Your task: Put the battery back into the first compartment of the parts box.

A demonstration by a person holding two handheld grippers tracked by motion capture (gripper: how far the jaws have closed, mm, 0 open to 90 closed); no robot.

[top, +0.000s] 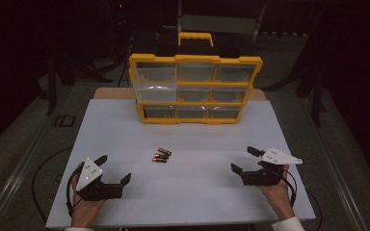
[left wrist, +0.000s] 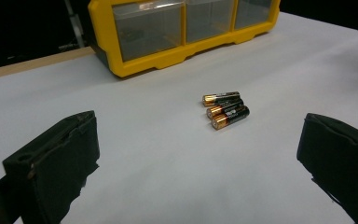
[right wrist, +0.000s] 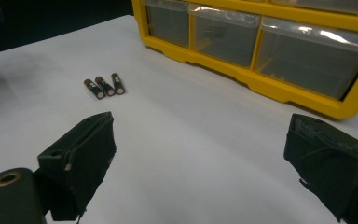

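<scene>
Both the left tool [top: 113, 169] and right tool [top: 244, 159] rest released at the near surface [top: 197, 192], three batteries [top: 161, 155] untouched mid-surface before the yellow organiser [top: 195, 89]; a reach likely comes next.

Three small cylindrical batteries [left wrist: 226, 110] are black with copper-gold ends. The plastic drawer organiser [top: 195, 89] has a yellow frame, clear grey-tinted drawers and a yellow-and-black handle. The flat desk [top: 192, 192] is plain white. Each hand-held gripper, left [top: 113, 169] and right [top: 244, 159], is black with a pale grey plate.
</scene>
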